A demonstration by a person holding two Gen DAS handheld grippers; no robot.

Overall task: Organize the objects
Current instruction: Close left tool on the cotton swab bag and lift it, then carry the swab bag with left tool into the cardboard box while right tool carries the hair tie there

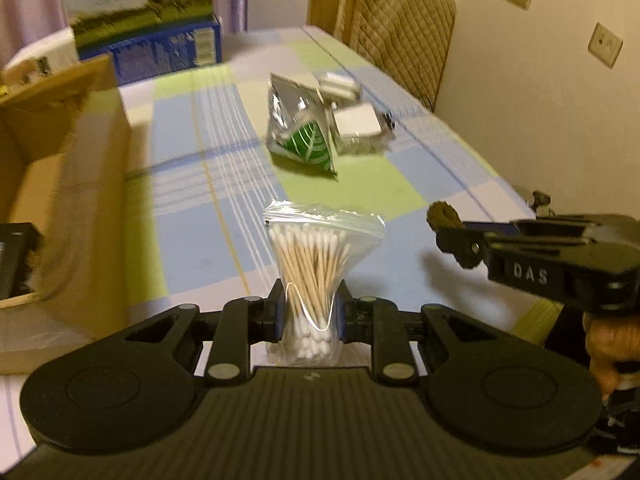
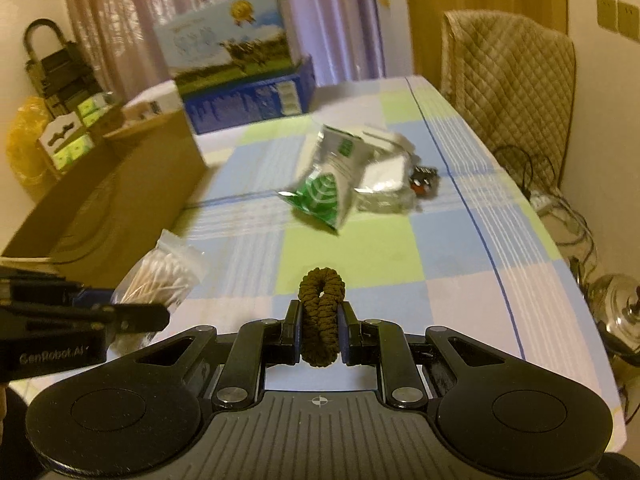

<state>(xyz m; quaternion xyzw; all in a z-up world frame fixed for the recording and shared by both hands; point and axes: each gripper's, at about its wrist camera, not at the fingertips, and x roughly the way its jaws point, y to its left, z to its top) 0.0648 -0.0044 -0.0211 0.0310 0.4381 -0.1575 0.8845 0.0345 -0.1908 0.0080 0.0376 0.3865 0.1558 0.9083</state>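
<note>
My left gripper [image 1: 310, 314] is shut on a clear zip bag of cotton swabs [image 1: 316, 264], which it holds upright above the checked tablecloth [image 1: 192, 168]. My right gripper [image 2: 320, 330] is shut on a brown braided hair tie [image 2: 321, 308], also held off the table. In the left wrist view the right gripper [image 1: 454, 236] comes in from the right with the hair tie [image 1: 444, 216] at its tip. In the right wrist view the left gripper [image 2: 160, 312] and the swab bag [image 2: 160, 280] are at the lower left. A silver and green foil pouch [image 1: 300, 128] lies mid-table.
An open cardboard box [image 1: 60, 184] stands at the table's left side. Clear plastic packs with white contents [image 1: 356, 128] lie beside the pouch, and a small dark and red object [image 2: 424, 180] lies past them. A printed blue carton [image 2: 244, 76] is at the far end. A padded chair [image 2: 508, 84] stands on the right.
</note>
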